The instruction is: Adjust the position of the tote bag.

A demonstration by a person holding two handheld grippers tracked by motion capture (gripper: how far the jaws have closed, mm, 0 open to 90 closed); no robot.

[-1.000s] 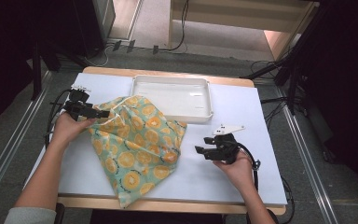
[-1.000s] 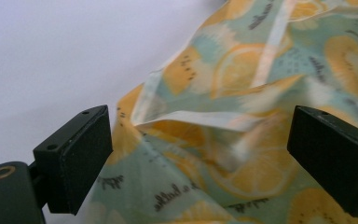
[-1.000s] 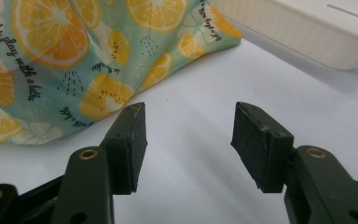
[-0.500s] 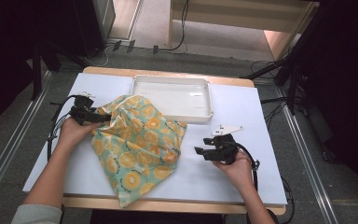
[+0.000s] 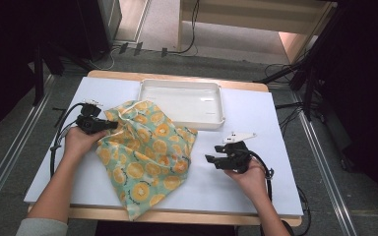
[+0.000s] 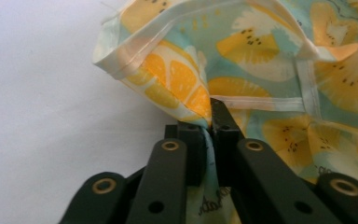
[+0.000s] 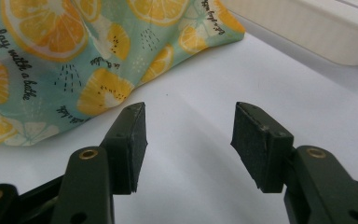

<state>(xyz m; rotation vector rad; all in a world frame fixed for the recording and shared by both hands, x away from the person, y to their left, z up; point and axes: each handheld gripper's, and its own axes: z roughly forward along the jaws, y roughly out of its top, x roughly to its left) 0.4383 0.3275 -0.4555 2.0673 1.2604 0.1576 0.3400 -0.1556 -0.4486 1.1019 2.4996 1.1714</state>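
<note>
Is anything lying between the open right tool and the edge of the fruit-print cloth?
No. Between the right tool and the cloth there is just bare white table, as the right gripper view shows; the high view agrees.

A crumpled orange-slice-print cloth [image 5: 147, 152] lies on the table, overhanging its near edge.

A lab: white table [image 5: 256, 123] on rails [image 5: 10, 157], cables [image 5: 187, 29] across grey floor [image 5: 147, 64].

Even overhead light brightens the white table [image 5: 275, 128]; the surrounding floor [image 5: 10, 147] stays dim. Close-up jaws look soft, and shadows are faint.
</note>
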